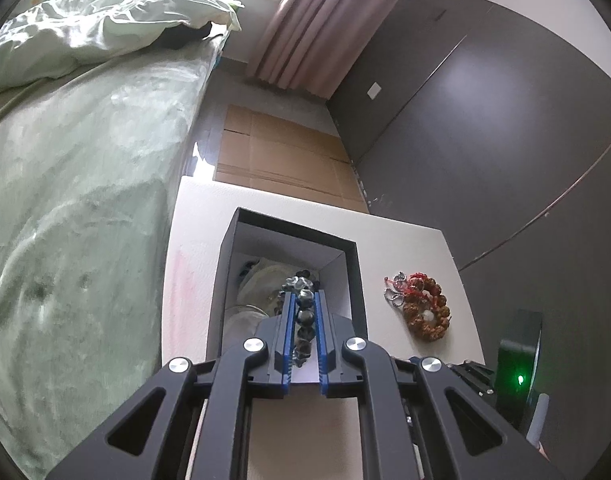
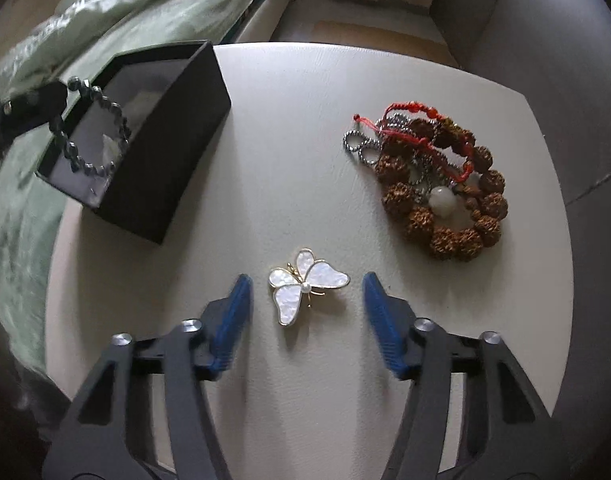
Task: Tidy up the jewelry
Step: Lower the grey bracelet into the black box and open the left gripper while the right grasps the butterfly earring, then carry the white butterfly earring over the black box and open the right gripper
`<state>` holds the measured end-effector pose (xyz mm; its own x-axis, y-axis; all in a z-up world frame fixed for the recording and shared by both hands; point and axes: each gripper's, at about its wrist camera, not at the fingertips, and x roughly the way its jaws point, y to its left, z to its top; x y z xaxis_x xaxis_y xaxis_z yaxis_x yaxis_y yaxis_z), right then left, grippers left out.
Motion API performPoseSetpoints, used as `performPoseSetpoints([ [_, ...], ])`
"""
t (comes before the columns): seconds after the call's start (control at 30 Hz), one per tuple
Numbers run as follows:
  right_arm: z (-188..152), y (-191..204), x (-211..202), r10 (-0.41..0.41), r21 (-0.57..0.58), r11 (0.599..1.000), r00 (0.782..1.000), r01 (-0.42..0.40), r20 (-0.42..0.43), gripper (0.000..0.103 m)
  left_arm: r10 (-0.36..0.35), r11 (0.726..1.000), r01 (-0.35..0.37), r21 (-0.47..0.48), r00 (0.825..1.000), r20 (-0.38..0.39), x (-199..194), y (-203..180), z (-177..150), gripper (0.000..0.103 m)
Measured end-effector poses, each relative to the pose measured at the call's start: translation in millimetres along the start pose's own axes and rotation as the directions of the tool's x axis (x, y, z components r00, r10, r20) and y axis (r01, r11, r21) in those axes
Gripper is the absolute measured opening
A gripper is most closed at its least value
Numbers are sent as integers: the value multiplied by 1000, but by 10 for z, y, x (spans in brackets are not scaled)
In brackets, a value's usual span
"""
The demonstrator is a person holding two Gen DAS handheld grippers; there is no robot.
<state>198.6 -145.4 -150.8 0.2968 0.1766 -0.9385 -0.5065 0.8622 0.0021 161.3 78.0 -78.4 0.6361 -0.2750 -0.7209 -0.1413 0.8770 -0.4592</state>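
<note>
- Plainly, the black box [image 2: 145, 140] was the landmark on the white table [image 2: 305, 380], sitting at the edge nearest the bed [image 1: 65, 240].
- The left gripper [image 1: 304, 320] hung over the open top of that box, its fingers clenched on a dark bead bracelet [image 2: 93, 132], whose loop dangled over the opening.
- Inside the box some pale items already lay at the bottom; I could not tell what they were.
- The right gripper [image 2: 307, 300] pointed down at the table in front of the box, fingers released and spread to either side of a butterfly brooch [image 2: 305, 286], touching neither wing.
- Well to the side of the box, away from the bed, lay a tangle of brown beads [image 2: 445, 200], red cord and silver chain.
- What I judged could go wrong: the bracelet's loop might catch on the box wall when let go and spill outside, since it hung close to the rim.
- The brooch was flat and thin, so the closing fingers might slide over it or flick it across the table instead of lifting it.
- Its pearly wings looked fragile; a hard squeeze could chip them.
</note>
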Motion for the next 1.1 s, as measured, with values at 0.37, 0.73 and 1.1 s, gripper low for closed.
performPoseSetpoints([
  [0.37,-36,-7,-206,17,26,1000,998,-18,55,39,30,999,-28,-31,996,85,-305,124,25,72],
  [0.73,135,9,-576,112,103,985,970,-136,218,39,72,997,-70,-23,992,100,-419,169,72,94],
  [1.1,382,159,-653,252,159,934,905,-320,343,39,112,991,-105,-82,989,91,-415,371,178,94],
])
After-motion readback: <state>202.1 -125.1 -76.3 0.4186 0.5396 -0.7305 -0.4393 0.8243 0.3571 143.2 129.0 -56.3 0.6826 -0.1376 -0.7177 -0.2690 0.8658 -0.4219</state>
